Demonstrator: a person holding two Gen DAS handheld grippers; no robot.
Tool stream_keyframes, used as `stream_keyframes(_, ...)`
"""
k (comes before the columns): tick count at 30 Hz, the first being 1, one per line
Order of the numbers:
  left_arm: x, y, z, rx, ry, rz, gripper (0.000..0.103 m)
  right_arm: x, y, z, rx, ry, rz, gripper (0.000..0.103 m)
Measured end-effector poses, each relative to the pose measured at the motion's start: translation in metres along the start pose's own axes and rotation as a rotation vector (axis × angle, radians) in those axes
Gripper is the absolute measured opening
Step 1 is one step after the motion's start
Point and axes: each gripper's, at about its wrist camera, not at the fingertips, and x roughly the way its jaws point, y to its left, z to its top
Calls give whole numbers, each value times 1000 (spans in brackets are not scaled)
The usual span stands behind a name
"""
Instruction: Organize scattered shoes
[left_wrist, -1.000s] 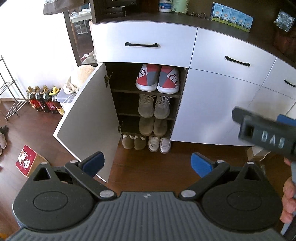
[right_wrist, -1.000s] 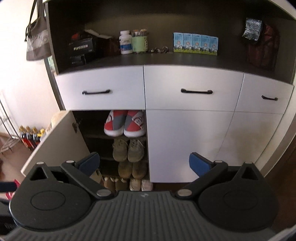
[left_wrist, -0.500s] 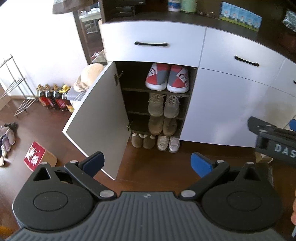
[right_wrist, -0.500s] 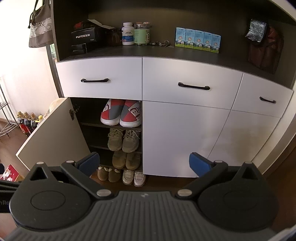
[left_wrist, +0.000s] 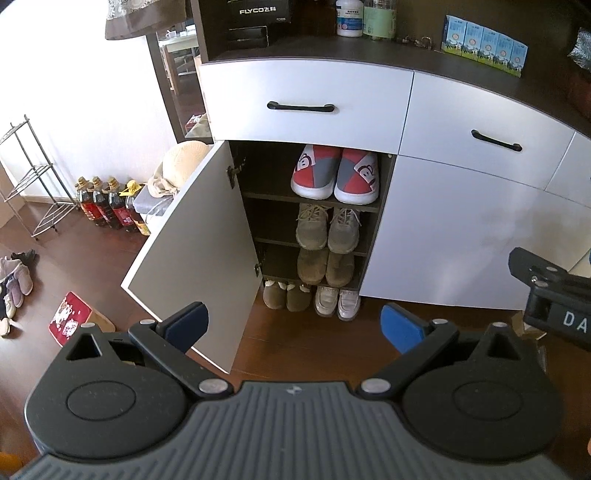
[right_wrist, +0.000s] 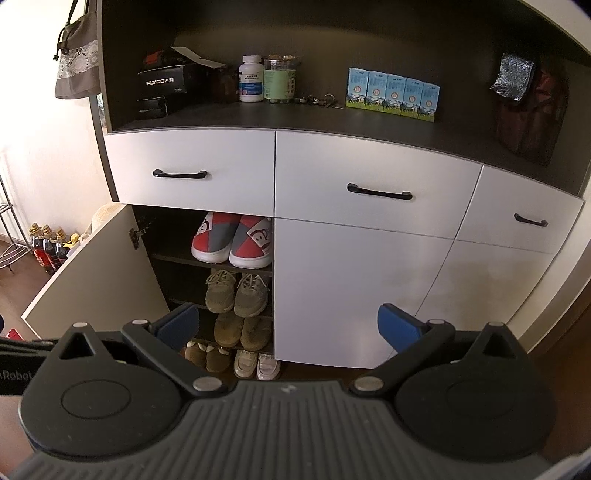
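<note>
Scattered shoes (left_wrist: 16, 286) at far left of frame, on floor; likely light, soft, best pinched at heel collar. Left gripper (left_wrist: 293, 326), right gripper (right_wrist: 288, 326): jaws apart, empty, facing open cabinet (left_wrist: 192, 251).

"FLYCO" is printed in white on a black box (left_wrist: 257, 12) on the cabinet's open shelf. "DA" is seen on the right hand-held gripper (left_wrist: 554, 308), and "Robot" on the left hand-held gripper (right_wrist: 14, 374).
</note>
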Motion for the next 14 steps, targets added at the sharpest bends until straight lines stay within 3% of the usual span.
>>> stream_keyframes(14, 9, -10, 2, 43, -3, -9, 101, 6, -2, 0, -6, 15, -3, 102)
